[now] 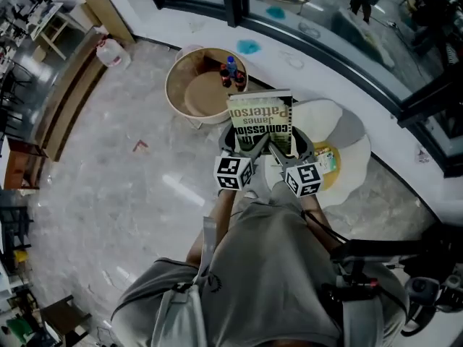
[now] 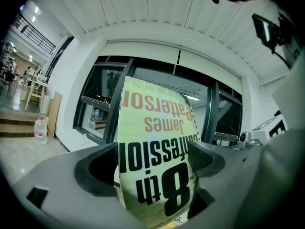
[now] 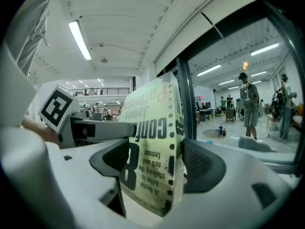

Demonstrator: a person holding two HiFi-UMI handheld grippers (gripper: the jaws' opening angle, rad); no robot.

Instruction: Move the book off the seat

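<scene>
A pale green paperback book (image 1: 260, 120) with big black lettering hangs in the air in front of the person, cover up and level. Both grippers hold it by its near edge. My left gripper (image 1: 246, 144) is shut on its left corner, my right gripper (image 1: 291, 147) on its right corner. In the left gripper view the book (image 2: 156, 142) stands between the jaws of the left gripper (image 2: 155, 165) and fills the gap. In the right gripper view the book (image 3: 151, 142) is clamped in the right gripper (image 3: 153, 163), spine side against the right jaw. The white round seat (image 1: 346, 139) lies below and to the right.
A yellow thing (image 1: 328, 161) lies on the seat. A round tan tub (image 1: 189, 85) with bottles (image 1: 230, 69) stands on the floor beyond the book. A water jug (image 1: 112, 51) is at the far left. A dark-framed glass wall (image 1: 325, 42) runs behind. People stand past the glass (image 3: 248, 104).
</scene>
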